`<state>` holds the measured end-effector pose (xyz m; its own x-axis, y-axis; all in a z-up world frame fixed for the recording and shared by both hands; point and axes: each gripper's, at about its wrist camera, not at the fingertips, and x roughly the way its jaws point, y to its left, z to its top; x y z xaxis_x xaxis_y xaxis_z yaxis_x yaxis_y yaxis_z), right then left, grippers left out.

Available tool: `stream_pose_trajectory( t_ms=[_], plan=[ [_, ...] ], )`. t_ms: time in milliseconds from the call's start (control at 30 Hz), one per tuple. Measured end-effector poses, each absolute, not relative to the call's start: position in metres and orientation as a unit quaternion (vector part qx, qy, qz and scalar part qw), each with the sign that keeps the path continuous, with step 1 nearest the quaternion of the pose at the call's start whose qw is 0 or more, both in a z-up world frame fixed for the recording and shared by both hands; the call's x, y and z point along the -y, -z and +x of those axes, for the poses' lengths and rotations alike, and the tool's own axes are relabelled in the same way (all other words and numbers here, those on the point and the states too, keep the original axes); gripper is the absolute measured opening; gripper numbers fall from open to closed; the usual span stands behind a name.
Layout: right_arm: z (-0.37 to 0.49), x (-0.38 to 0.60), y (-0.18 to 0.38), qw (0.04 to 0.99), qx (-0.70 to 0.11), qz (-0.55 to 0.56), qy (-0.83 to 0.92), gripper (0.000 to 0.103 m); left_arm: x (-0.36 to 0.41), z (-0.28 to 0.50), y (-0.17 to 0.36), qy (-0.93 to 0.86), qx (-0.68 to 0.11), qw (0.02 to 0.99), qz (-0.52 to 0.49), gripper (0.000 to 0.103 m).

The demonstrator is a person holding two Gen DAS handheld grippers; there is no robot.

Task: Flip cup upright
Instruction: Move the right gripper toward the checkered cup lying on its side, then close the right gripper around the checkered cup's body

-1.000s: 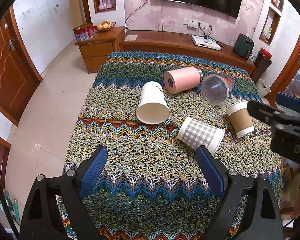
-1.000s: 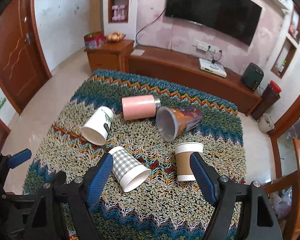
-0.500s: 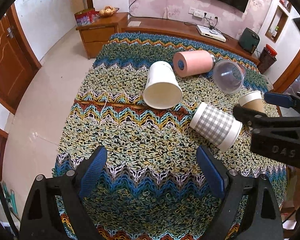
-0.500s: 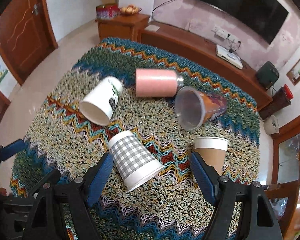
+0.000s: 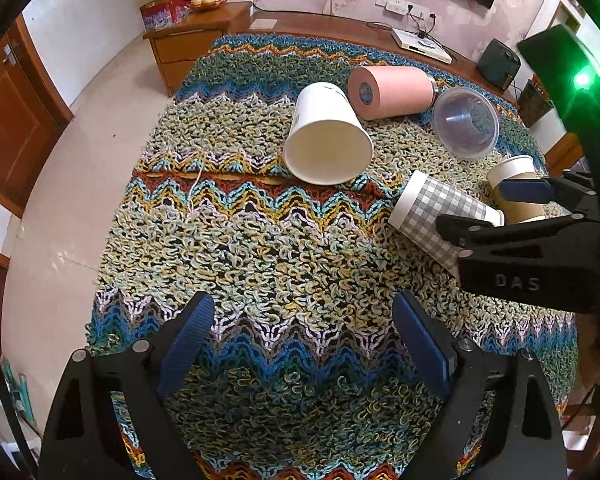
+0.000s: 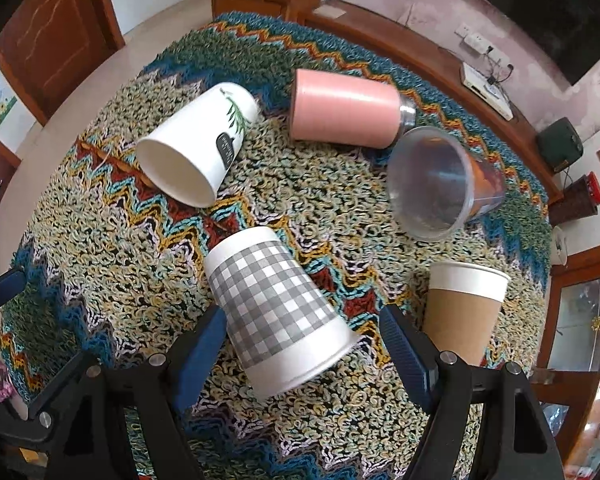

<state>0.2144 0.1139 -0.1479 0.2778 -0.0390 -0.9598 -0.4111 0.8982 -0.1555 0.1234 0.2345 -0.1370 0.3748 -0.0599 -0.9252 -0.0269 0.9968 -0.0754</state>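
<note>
A grey checked paper cup (image 6: 276, 312) lies on its side on the knitted cloth, mouth toward me; it also shows in the left wrist view (image 5: 440, 212). My right gripper (image 6: 304, 344) is open, its blue pads on either side of the cup's mouth end, not touching. In the left wrist view the right gripper (image 5: 512, 208) reaches in from the right, over that cup. My left gripper (image 5: 304, 336) is open and empty above the cloth's near part.
A white paper cup (image 6: 196, 148), a pink tumbler (image 6: 348, 108) and a clear plastic cup (image 6: 440, 188) lie on their sides farther back. A brown sleeved cup (image 6: 460, 308) stands upright at the right. A wooden TV bench (image 5: 340, 28) runs behind the table.
Both grippers have moved forward and down toward the cups. The right gripper now straddles the checked cup's mouth end. The cups have not moved.
</note>
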Motion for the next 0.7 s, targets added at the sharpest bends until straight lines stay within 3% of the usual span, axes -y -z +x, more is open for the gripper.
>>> stream_pose_trajectory(
  t_ms=[700],
  plan=[
    [0.218, -0.124, 0.175, 0.759, -0.608, -0.195, -0.131, 0.075, -0.238, 0.122, 0.146, 0.009, -0.567, 0.822, -0.041, 0.092]
  ],
)
